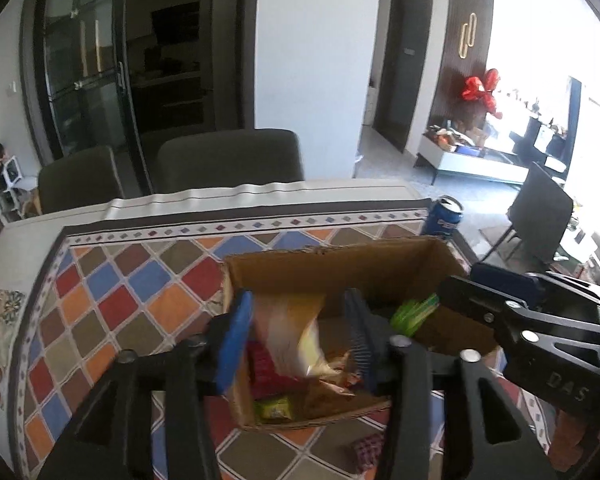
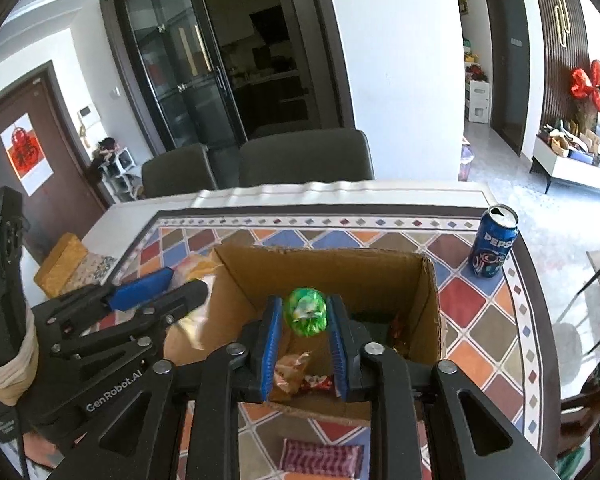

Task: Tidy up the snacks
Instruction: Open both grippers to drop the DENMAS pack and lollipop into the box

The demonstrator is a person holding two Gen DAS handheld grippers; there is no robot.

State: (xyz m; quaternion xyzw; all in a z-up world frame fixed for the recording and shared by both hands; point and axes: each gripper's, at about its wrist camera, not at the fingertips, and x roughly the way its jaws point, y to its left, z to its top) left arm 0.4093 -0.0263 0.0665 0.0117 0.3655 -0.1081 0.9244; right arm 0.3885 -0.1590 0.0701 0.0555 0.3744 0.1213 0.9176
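Daylight pours in from the right in both views, and the far right of the left wrist view blows out to plain white around the low cabinet (image 1: 476, 160). The dark glass door (image 2: 188, 92) catches pale reflections. The patterned tablecloth (image 2: 476, 300) is evenly lit, colours strong, with soft shadow inside the cardboard box (image 2: 428, 300). Motion blur smears the yellow snack bag (image 1: 296, 332) between the left gripper's fingers (image 1: 236, 340); the green wrapped snack (image 2: 305, 312) is a little soft too. The Pepsi can (image 2: 494, 242) reads sharp. Fisheye bending curves the table edge and door frames, and black vignette fills the corners.
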